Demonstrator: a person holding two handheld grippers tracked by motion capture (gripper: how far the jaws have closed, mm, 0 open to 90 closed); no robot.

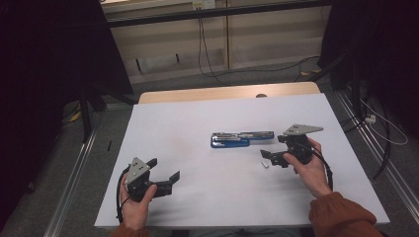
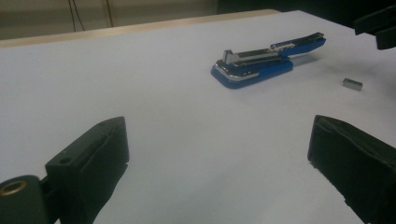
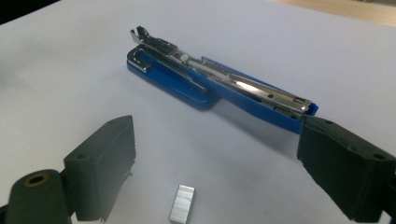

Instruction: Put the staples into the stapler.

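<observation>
A blue stapler [image 1: 242,138] lies swung open flat in the middle of the white table [image 1: 197,113], its metal staple channel facing up. It also appears in the left gripper view as the stapler [image 2: 261,63] and in the right gripper view as the stapler [image 3: 210,81]. A small strip of staples [image 1: 265,165] lies just in front of it, between the jaws of my right gripper [image 1: 272,148], which stands open and does not touch it. The same staples [image 3: 182,203] show low between those jaws. My left gripper [image 1: 165,168] stands open near the front left, nothing between its jaws.
The table's front edge runs just below both hands. A wooden strip [image 1: 227,92] borders the far edge. Cables [image 1: 202,49] hang down the back wall, and dark frame legs [image 1: 86,113] and floor rails flank the table.
</observation>
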